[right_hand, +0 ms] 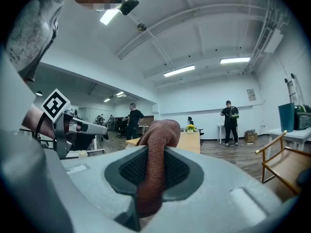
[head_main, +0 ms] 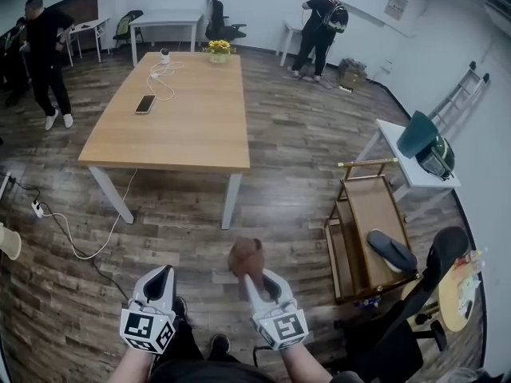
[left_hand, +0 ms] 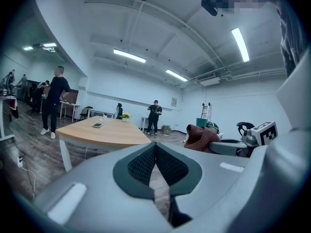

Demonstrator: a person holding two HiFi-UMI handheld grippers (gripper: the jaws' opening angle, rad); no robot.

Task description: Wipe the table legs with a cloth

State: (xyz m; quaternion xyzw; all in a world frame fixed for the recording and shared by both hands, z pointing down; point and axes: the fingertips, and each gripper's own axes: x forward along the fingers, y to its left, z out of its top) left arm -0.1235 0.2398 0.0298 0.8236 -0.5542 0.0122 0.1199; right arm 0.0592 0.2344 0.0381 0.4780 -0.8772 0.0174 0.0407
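A wooden table [head_main: 188,110] on white legs stands ahead of me on the plank floor. Its near right leg [head_main: 230,200] and near left leg [head_main: 112,195] face me. My right gripper [head_main: 249,274] is shut on a reddish-brown cloth [head_main: 246,255], held over the floor a little short of the right leg. The right gripper view shows the cloth [right_hand: 154,159] pinched between the dark pads and bulging out the front. My left gripper [head_main: 163,276] hangs beside it, shut on nothing. In the left gripper view its pads [left_hand: 141,165] meet, with the cloth [left_hand: 200,138] at right.
A phone [head_main: 145,104], a white cable and a flower pot [head_main: 219,50] lie on the tabletop. A wooden cart [head_main: 363,242] and a black chair [head_main: 415,294] stand at right. A power strip and cord [head_main: 56,222] trail on the floor at left. People stand far off.
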